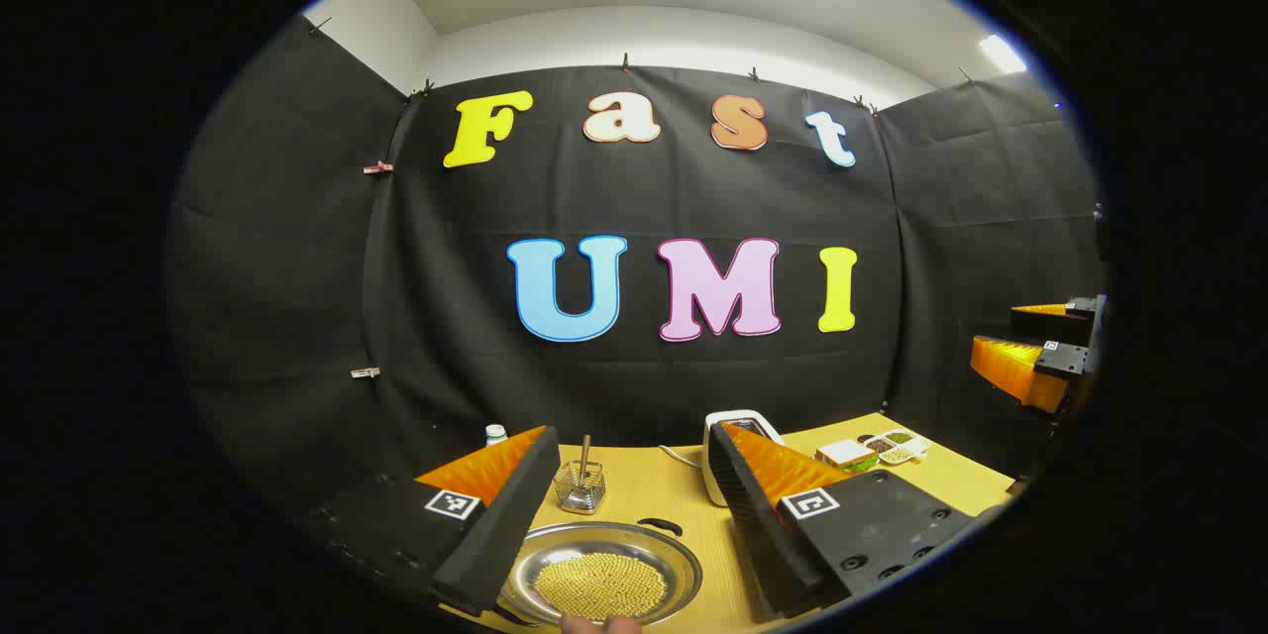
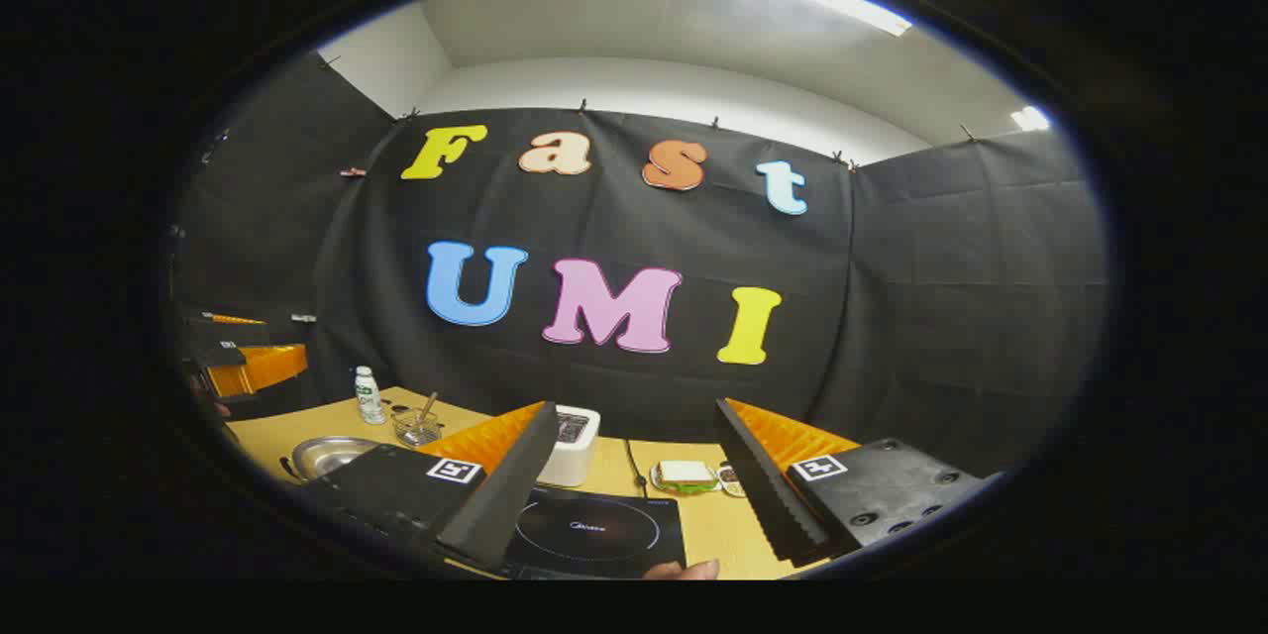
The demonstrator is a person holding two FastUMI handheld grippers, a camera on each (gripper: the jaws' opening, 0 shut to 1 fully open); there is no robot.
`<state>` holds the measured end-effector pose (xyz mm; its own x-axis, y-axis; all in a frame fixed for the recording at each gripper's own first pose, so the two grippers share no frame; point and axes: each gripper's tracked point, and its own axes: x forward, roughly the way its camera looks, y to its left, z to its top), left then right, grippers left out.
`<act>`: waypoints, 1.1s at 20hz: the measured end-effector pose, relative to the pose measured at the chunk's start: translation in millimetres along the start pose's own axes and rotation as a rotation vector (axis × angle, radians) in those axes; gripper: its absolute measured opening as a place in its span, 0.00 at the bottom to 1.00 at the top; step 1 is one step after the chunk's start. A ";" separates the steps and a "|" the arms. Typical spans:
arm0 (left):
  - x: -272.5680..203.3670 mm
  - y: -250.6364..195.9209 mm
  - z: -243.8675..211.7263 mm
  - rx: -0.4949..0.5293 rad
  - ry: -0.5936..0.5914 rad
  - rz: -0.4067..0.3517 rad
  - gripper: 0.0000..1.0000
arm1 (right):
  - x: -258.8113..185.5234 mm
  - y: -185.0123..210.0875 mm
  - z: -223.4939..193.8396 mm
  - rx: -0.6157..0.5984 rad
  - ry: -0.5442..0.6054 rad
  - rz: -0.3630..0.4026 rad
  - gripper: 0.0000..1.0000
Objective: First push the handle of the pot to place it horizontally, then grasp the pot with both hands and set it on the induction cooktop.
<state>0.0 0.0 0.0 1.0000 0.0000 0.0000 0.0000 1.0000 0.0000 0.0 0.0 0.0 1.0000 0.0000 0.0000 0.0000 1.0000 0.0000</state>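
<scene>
Near the desk's front edge: pot (image 1: 600, 575), untouched; cooktop (image 2: 592, 533) bare; left gripper (image 1: 619, 505) and right gripper (image 2: 629, 495) both released, nothing held.

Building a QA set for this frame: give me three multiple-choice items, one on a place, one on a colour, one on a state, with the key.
1. What lies between the left gripper fingers in the left gripper view?
A. the pot
B. a white box
C. a bottle

2. What colour is the table?
A. white
B. light wood yellow
C. grey

3. How do the right gripper fingers stand?
A. shut on the pot
B. shut on a spoon
C. open, holding nothing

Key: 1 A, the steel pot of yellow grains sits low between the fingers. 2 B, the top shows yellow wood grain. 3 C, the fingers stand wide apart above the induction cooktop.
</scene>
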 end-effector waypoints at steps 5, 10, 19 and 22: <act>-3.3 2.3 0.6 0.002 -0.004 0.002 0.95 | -2.6 -1.2 1.1 -0.010 -0.003 -0.009 0.97; -6.2 7.2 -1.5 -0.003 -0.001 0.009 0.95 | -6.0 3.1 3.6 -0.022 -0.004 -0.007 0.98; -14.1 11.9 0.0 0.002 -0.011 0.017 0.95 | -13.7 6.7 3.5 -0.023 -0.002 -0.003 0.97; -17.5 11.4 1.4 0.003 -0.015 0.010 0.95 | -17.7 7.3 5.1 -0.027 -0.001 -0.004 0.97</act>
<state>-17.5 11.4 1.4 0.9998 0.0101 0.0148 -0.0101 0.9999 0.0026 -17.7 7.3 5.1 1.0000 -0.0038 0.0011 0.0039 0.9996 -0.0268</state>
